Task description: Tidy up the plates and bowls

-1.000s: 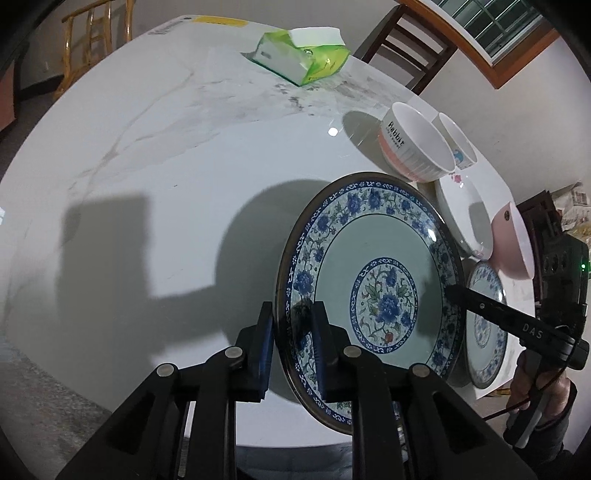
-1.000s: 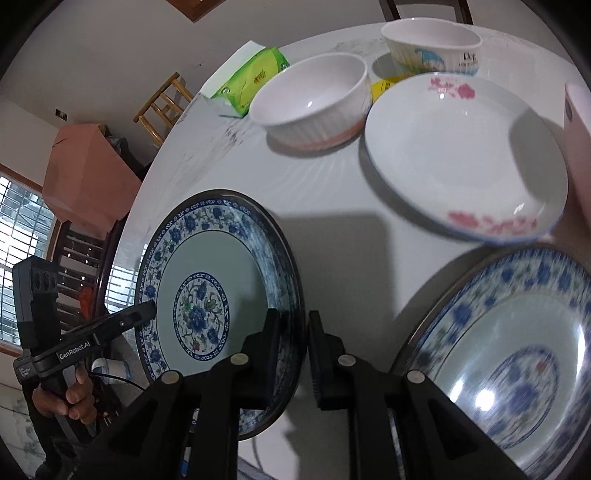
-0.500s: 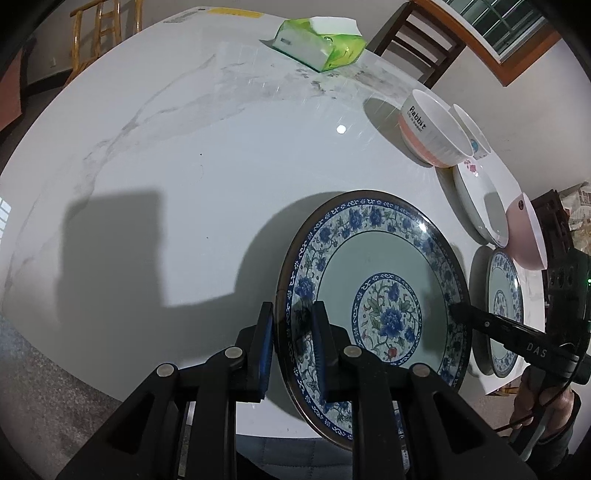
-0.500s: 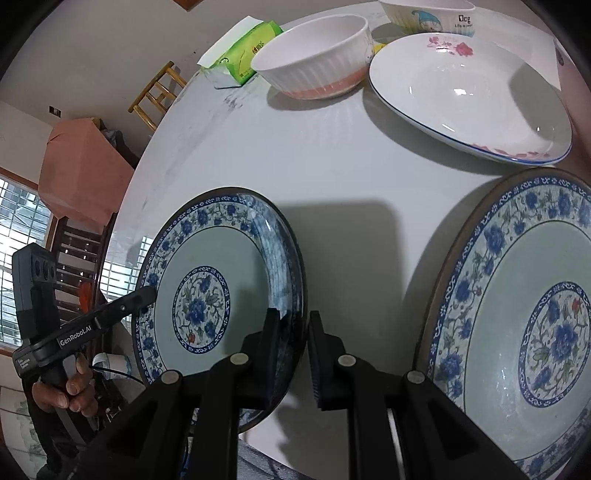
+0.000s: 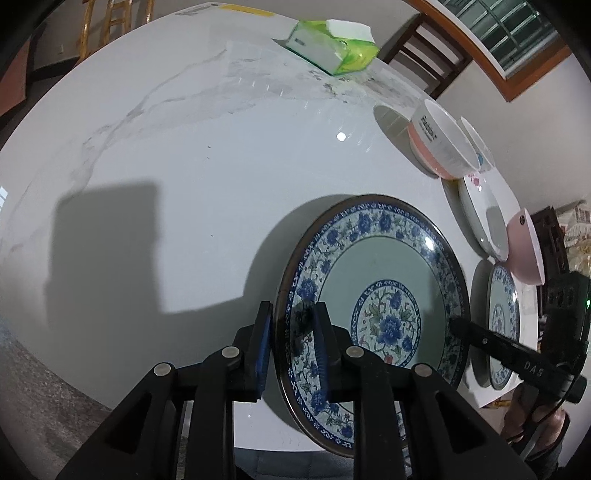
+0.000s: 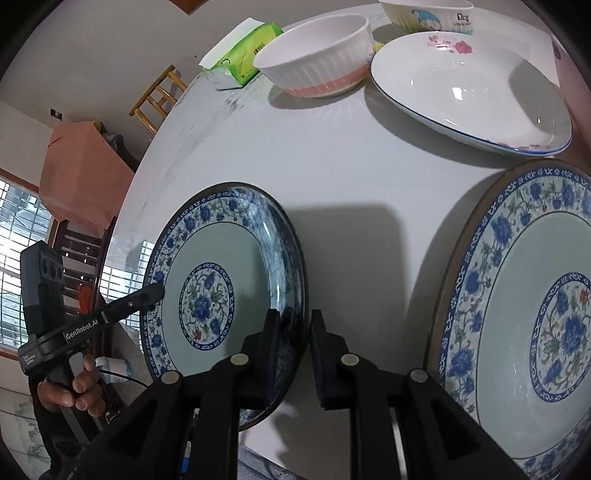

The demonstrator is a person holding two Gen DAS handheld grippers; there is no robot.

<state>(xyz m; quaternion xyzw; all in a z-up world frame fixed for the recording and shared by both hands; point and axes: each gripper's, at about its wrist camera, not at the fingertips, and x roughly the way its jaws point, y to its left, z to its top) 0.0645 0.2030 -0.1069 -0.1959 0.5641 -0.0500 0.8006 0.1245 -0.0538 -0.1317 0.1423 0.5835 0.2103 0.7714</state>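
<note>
Two handheld grippers carry one blue-and-white floral porcelain plate by opposite rim edges above a round white marble table.

Largest first: the table fills both views. The carried plate sits at its near edge, tilted, with a matching floral plate lying flat at 3 o'clock in the right wrist view. The left gripper pinches the rim; so does the right gripper. To do this well, I judge both hands should move together, level, and lower it squarely onto its twin. At 1 o'clock sit a white flower-printed dish, a ribbed white-and-pink bowl whose lettering is unclear, and a white bowl reading "Dog". The grippers read "GenRobot.AI" and "DAS".
</note>
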